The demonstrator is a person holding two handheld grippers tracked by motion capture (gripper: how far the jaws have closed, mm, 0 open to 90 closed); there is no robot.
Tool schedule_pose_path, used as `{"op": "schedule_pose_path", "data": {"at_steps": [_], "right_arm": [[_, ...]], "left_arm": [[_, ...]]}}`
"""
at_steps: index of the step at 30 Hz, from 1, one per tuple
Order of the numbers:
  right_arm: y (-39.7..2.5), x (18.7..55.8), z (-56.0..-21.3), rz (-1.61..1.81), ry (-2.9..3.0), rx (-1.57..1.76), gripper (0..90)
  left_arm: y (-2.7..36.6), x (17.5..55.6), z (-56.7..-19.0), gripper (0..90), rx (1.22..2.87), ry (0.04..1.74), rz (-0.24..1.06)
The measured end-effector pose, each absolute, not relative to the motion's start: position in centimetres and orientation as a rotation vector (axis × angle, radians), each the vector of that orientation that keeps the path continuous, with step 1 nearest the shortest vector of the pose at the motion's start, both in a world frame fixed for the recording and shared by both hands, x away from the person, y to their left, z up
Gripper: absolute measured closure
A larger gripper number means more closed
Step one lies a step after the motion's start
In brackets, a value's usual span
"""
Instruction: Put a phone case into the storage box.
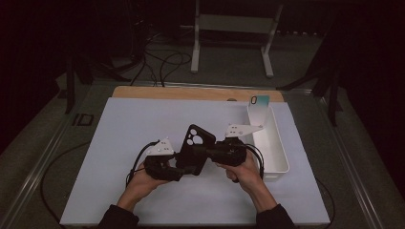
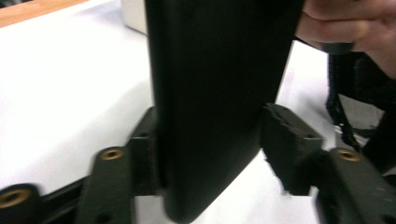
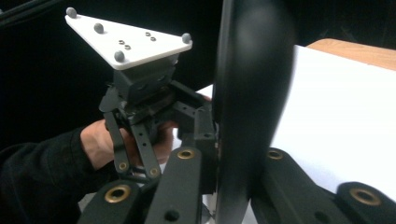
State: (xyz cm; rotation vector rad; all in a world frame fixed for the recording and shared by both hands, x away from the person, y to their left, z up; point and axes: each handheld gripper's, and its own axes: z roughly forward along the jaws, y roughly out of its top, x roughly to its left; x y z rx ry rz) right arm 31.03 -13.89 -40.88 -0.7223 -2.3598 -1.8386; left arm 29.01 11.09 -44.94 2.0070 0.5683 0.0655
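Matte black fingers (image 2: 210, 154) flanking smooth, round-edged black phone case (image 2: 215, 93)

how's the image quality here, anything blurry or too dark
High view: surroundings are very dark, the white mat evenly lit, the black phone case low in contrast against the grippers. Left gripper view: the case is close and soft, its surface nearly featureless. Right gripper view: the case's edge is blurred, the background black.
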Motion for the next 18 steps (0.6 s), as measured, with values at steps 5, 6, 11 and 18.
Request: {"op": "schedule_pose_path", "data": {"at_steps": [5,6,11,18], "right_arm": [[-14.31,31.04,-40.68,-1.836,-2.41,-0.742,69.9],[-14.35,31.06,-40.67,-1.837,-2.41,-0.745,67.4],[-14.46,31.21,-40.69,-1.844,-2.411,-0.765,53.7],[-13.95,31.11,-40.78,-1.831,-2.46,-0.783,37.9]], "left_arm": [[11.15,29.02,-44.89,64.9,2.005,0.561,0.047],[11.15,29.02,-44.9,67.3,2.003,0.561,0.047],[11.08,29.04,-44.99,77.9,1.992,0.54,0.015],[10.91,28.9,-45.06,79.8,2.004,0.533,0.053]]}}
